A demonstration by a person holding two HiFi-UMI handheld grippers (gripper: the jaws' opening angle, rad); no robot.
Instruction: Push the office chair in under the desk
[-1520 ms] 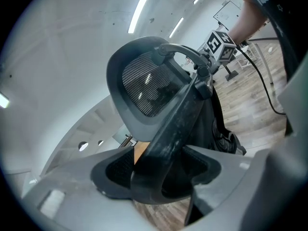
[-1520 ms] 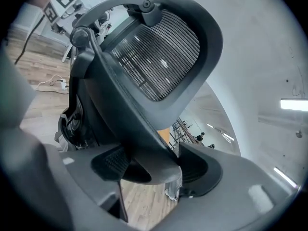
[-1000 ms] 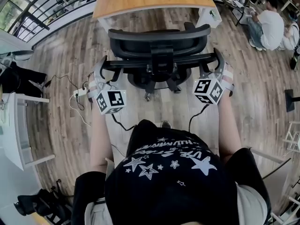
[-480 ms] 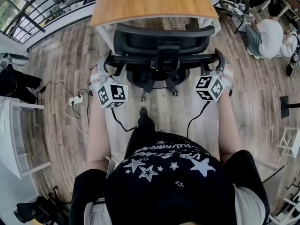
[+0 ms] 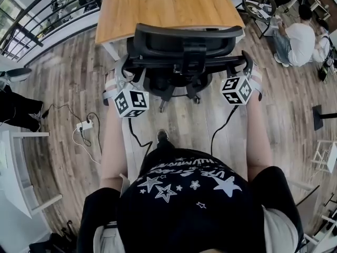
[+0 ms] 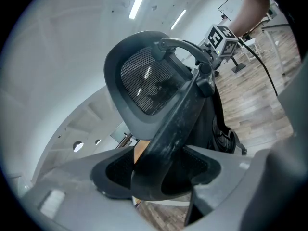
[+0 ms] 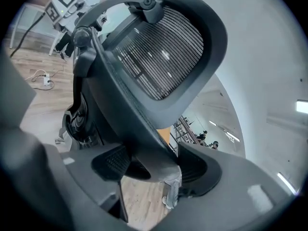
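Two grippers are holding the office chair (image 5: 184, 40) from behind, one on each side of it. The left gripper (image 6: 161, 167) is clamping on the left end of the dark bar (image 5: 158, 65) that is running across the back of the chair, and in the left gripper view this bar is filling the gap between the jaws, with both pads pressing on it. The right gripper (image 7: 153, 165) is doing the same on the right end of the bar, its jaws standing wide but closed on the thick dark piece between them. I am seeing the chair standing on the wooden floor (image 5: 68, 83), with its mesh backrest facing me and its top edge right at the near edge of the desk (image 5: 158, 7); from above the backrest is overlapping that edge a little. The wheels of the chair are showing on the floor just on my side of the desk. A white power strip (image 5: 84, 125) is lying on the floor at the left, and a person (image 5: 301, 36) is sitting on the floor far at the right.
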